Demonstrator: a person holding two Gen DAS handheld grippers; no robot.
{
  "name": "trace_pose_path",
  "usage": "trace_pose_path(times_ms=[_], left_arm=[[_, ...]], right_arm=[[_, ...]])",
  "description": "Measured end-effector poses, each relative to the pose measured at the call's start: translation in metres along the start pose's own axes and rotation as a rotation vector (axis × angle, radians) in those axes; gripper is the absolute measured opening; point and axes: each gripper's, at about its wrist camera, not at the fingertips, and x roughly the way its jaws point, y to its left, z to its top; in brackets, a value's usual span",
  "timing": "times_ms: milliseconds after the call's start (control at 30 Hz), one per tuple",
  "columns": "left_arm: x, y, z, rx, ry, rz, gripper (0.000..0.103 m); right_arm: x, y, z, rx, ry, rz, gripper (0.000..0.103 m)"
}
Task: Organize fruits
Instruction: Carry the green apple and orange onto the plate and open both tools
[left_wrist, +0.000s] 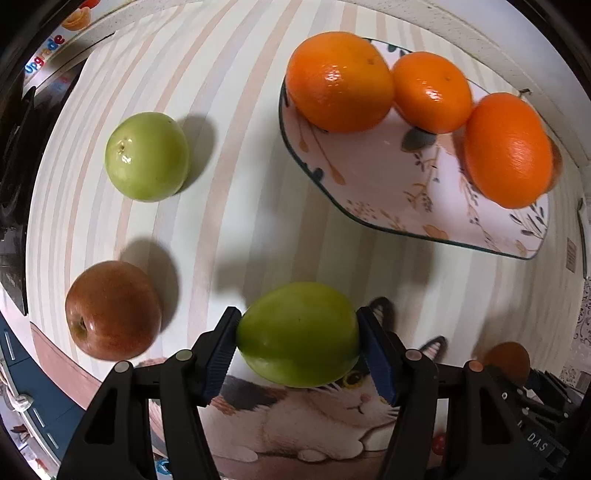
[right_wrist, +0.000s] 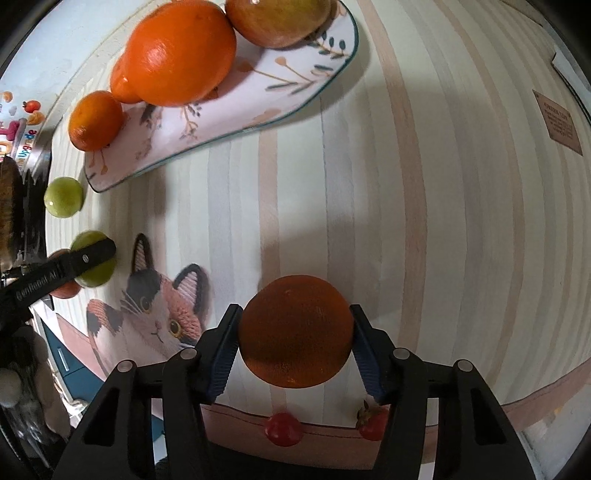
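red-green fruit (right_wrist: 279, 20): top cut off | red apple (right_wrist: 64, 290): mostly hidden (behind left claw (right_wrist: 88, 258))

Both views look steeply down along their own fingers onto the striped tablecloth (left_wrist: 258, 177), from close above it. The left wrist view faces the floral plate (left_wrist: 369, 192) at upper right; the right wrist view has that plate (right_wrist: 258, 92) at upper left. They share the plate, its oranges and the printed cat (right_wrist: 155, 314).
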Motion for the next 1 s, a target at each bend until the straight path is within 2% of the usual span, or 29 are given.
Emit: trace_pose_path(times_ms=[100, 267, 367, 467, 733, 867, 900, 933, 967, 1000], left_arm=[[-0.013, -0.003, -0.006, 0.002, -0.014, -0.023, 0.061], [-0.058, -0.007, -0.012, 0.021, -0.077, -0.094, 0.061], [-0.086, -0.013, -0.002, 0.037, -0.122, -0.125, 0.061], [-0.098, -0.021, 0.020, 0.055, -0.143, -0.122, 0.061], [-0.058, -0.047, 0.075, 0.087, -0.087, -0.085, 0.061], [-0.034, -0.055, 0.086, 0.097, -0.026, -0.070, 0.062], [-0.030, -0.056, 0.087, 0.097, -0.022, -0.072, 0.062], [-0.028, -0.056, 0.088, 0.100, -0.023, -0.070, 0.064], [-0.027, -0.056, 0.089, 0.098, -0.024, -0.070, 0.068], [-0.026, -0.056, 0.089, 0.095, -0.023, -0.077, 0.079]], right_arm=[[-0.011, 0.001, 0.004, -0.003, -0.025, 0.020, 0.059], [-0.046, 0.009, 0.020, -0.011, -0.105, 0.055, 0.060], [-0.065, 0.008, 0.038, -0.014, -0.151, 0.063, 0.059], [-0.074, 0.009, 0.061, -0.018, -0.189, 0.046, 0.059], [-0.057, 0.016, 0.103, -0.084, -0.206, -0.070, 0.060], [-0.046, 0.012, 0.112, -0.084, -0.174, -0.052, 0.060], [-0.045, 0.011, 0.112, -0.078, -0.169, -0.046, 0.065], [-0.046, 0.010, 0.113, -0.069, -0.171, -0.039, 0.078], [-0.047, 0.008, 0.113, -0.061, -0.174, -0.032, 0.085], [-0.048, 0.008, 0.113, -0.057, -0.175, -0.026, 0.091]])
